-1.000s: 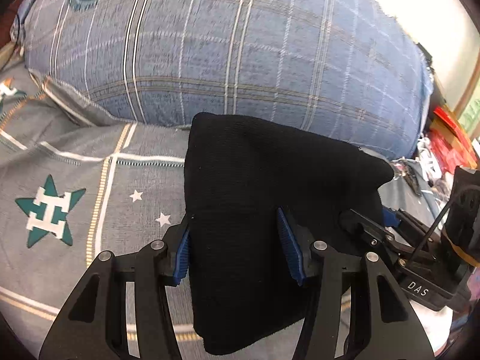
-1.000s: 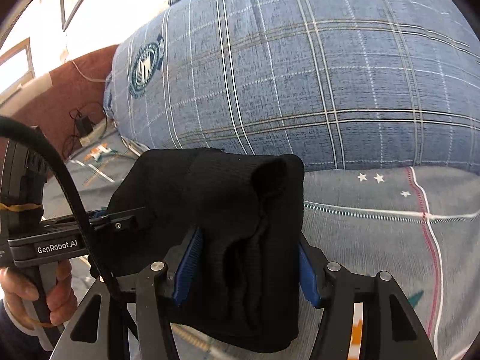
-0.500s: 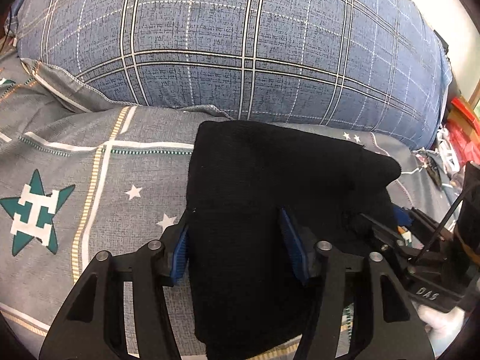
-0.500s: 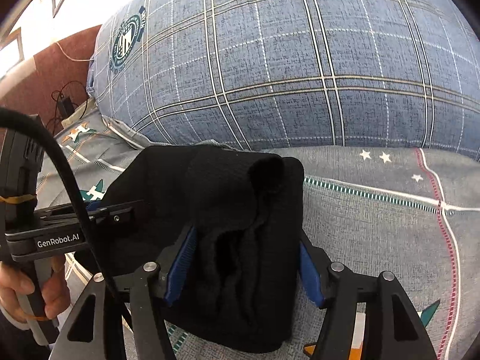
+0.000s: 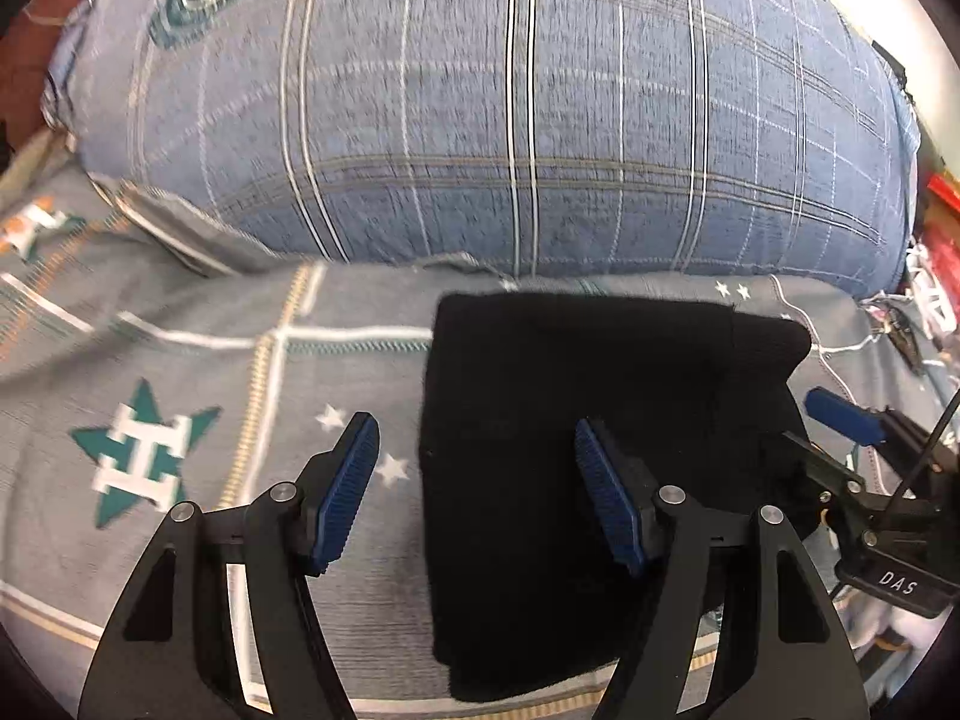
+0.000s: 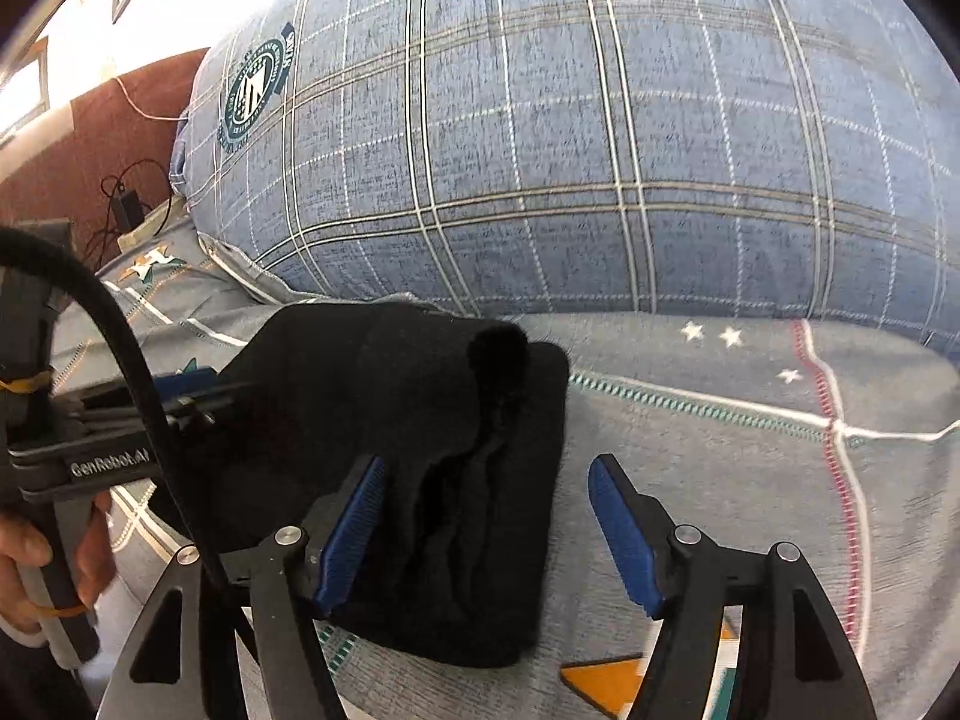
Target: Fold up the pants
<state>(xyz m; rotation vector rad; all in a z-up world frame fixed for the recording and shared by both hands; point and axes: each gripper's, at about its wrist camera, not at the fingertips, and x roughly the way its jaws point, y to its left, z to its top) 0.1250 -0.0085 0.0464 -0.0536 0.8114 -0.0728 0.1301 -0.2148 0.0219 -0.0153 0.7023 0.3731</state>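
Observation:
The black pants [image 5: 588,420] lie folded into a thick rectangle on the grey bedsheet [image 5: 180,360]. My left gripper [image 5: 477,492] is open over the bundle's left edge, its fingers clear of the cloth. In the right wrist view the pants [image 6: 420,450] lie at centre left. My right gripper [image 6: 486,528] is open over the bundle's right edge. The right gripper also shows at the right in the left wrist view [image 5: 840,420], and the left gripper at the left in the right wrist view [image 6: 180,384].
A large blue plaid pillow [image 5: 510,120] lies just behind the pants, also in the right wrist view [image 6: 600,150]. Cluttered items [image 5: 936,276] sit past the bed's right side. A brown headboard with cables [image 6: 120,180] is at far left.
Both grippers have opened and let go of the folded pants, which now rest on the sheet. The left gripper shifted left and the right gripper shifted right.

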